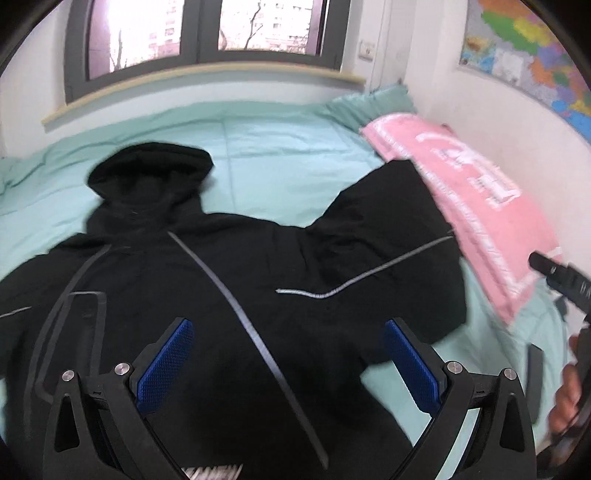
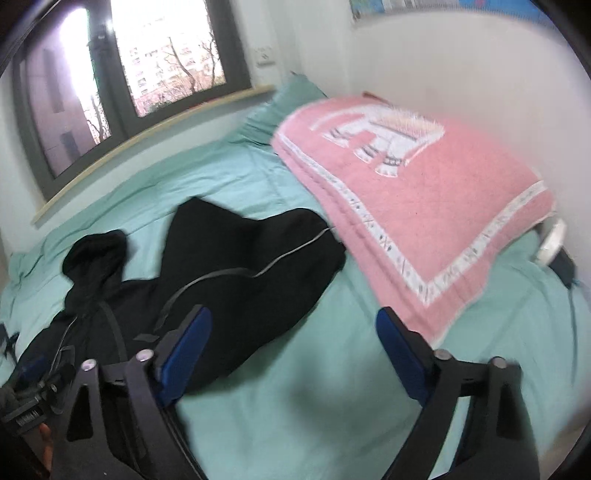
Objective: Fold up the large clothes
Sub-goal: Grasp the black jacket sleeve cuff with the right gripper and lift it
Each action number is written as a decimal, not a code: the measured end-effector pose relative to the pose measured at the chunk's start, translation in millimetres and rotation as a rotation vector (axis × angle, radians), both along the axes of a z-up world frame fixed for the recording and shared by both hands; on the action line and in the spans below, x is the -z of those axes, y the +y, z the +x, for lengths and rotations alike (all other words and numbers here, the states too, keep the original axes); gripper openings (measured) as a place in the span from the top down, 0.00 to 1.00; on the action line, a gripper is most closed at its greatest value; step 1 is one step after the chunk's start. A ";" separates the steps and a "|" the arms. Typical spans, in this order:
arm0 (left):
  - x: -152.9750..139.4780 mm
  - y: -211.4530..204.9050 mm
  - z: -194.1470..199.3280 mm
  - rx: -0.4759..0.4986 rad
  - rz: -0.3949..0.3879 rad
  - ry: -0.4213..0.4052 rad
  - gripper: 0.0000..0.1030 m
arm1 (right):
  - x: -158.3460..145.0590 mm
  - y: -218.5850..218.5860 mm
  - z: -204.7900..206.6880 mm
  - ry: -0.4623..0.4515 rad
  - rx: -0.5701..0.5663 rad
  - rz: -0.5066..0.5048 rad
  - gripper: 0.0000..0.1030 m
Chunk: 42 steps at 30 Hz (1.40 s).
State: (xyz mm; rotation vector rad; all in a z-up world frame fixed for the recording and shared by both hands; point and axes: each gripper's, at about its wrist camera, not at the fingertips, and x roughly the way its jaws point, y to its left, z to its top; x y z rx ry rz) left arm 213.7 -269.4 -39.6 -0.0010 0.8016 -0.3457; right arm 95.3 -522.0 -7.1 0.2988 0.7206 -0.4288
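A black hooded jacket (image 1: 207, 280) is seen spread flat on a green-sheeted bed (image 1: 280, 147), one sleeve touching a pink elephant-print blanket (image 2: 424, 192). The left hand-held gripper (image 1: 288, 362) and right hand-held gripper (image 2: 295, 354) are held released, grasping nothing. No writing can be read.

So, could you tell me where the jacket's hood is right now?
In the left wrist view the hood lies upper left on the green bedspread, pointing toward the window.
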 end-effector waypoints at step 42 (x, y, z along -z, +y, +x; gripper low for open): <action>116.5 -91.1 69.9 0.120 0.081 0.299 0.01 | 64.1 -132.2 12.6 0.072 0.116 0.004 0.83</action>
